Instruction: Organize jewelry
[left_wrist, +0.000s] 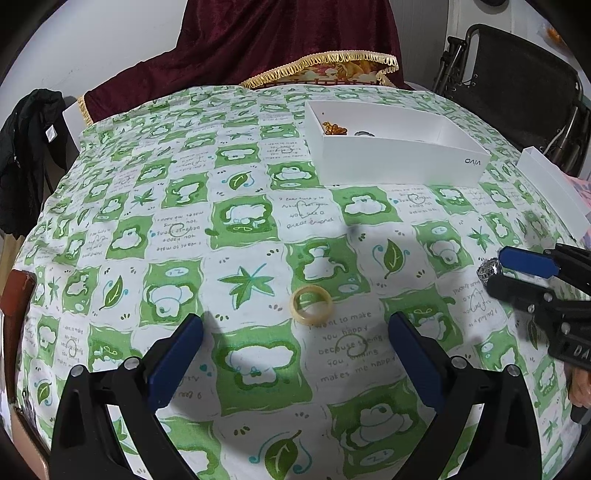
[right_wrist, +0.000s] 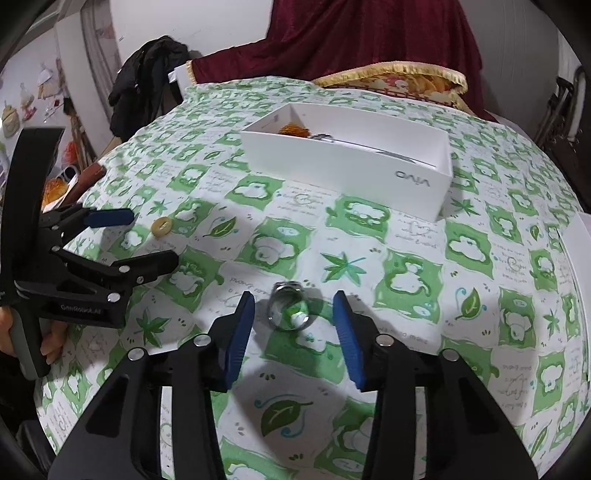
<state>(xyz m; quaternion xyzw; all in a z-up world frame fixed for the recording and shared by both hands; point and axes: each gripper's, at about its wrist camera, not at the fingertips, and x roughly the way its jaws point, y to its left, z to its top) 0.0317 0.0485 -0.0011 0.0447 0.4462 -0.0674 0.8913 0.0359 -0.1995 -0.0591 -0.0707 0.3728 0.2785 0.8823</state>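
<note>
A cream ring lies on the green patterned tablecloth just ahead of my open left gripper; it also shows in the right wrist view. A silver ring lies between the tips of my open right gripper, not clamped; in the left wrist view it sits by the right gripper. A white box at the back holds amber beads and a dark piece; it shows in the right wrist view too.
A second white box part lies at the right table edge. A maroon cloth and a gold-fringed cushion are behind the table. A dark garment hangs at the left, a black chair stands at the right.
</note>
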